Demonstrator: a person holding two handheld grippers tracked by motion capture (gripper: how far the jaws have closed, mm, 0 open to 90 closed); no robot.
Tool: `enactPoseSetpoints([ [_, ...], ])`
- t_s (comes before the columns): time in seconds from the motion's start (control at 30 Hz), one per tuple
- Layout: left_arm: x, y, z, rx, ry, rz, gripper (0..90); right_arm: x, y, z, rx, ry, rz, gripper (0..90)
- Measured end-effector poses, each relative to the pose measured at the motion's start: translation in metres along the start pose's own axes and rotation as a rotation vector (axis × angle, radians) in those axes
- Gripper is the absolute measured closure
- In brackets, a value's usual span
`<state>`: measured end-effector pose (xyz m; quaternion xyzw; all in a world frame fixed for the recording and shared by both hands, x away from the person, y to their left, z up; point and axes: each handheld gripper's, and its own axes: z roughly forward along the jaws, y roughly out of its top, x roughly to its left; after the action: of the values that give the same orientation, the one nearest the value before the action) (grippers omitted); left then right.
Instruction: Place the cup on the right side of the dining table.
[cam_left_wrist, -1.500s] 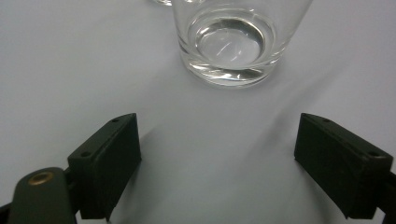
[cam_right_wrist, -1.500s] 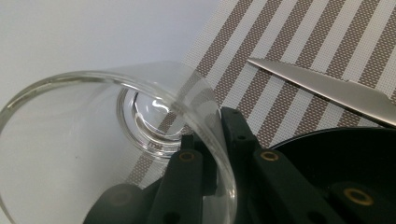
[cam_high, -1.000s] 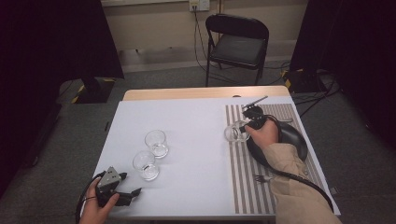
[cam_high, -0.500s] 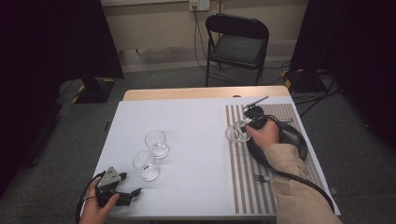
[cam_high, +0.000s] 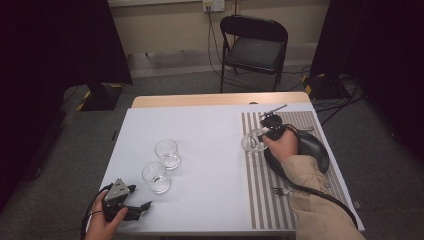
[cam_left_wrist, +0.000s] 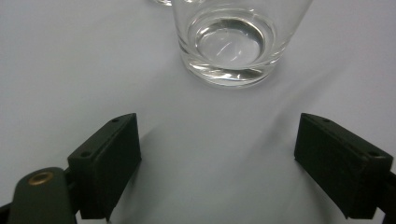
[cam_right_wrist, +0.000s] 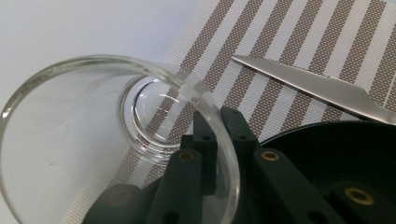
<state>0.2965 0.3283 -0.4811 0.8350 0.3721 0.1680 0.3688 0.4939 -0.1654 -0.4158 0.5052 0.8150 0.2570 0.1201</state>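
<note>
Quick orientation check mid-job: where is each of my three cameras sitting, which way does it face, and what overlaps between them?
High view: above the person's side, facing forward and down on the white table; both forearms, left gripper and right gripper show.
Left gripper view: rides the left gripper, facing a clear empty glass tumbler between its open jaws.
Right gripper view: rides the right gripper, jaws clamping the rim of a tilted clear glass over the striped placemat.
Shared: that held glass also shows from above.

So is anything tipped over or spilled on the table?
Nothing is spilled. The right claw pinches the rim of a clear drinking glass at the edge of the brown striped placemat, and it seems tilted. The two other clear glasses stand upright on the white tabletop.
</note>
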Motion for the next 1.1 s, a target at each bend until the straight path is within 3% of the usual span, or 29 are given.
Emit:
enactPoseSetpoints([
  [0.6, 0.0002, 0.0000, -0.0001, 0.002, 0.001, 0.004, 13.6, -0.0002, -0.0009, -0.0082, -0.047, -0.008, 0.019, 75.8],
  [1.1, 0.0001, 0.0000, -0.0001, 0.002, 0.001, 0.003, 13.6, 0.0041, 0.0018, -0.0084, -0.075, 0.001, 0.023, 58.9],
])
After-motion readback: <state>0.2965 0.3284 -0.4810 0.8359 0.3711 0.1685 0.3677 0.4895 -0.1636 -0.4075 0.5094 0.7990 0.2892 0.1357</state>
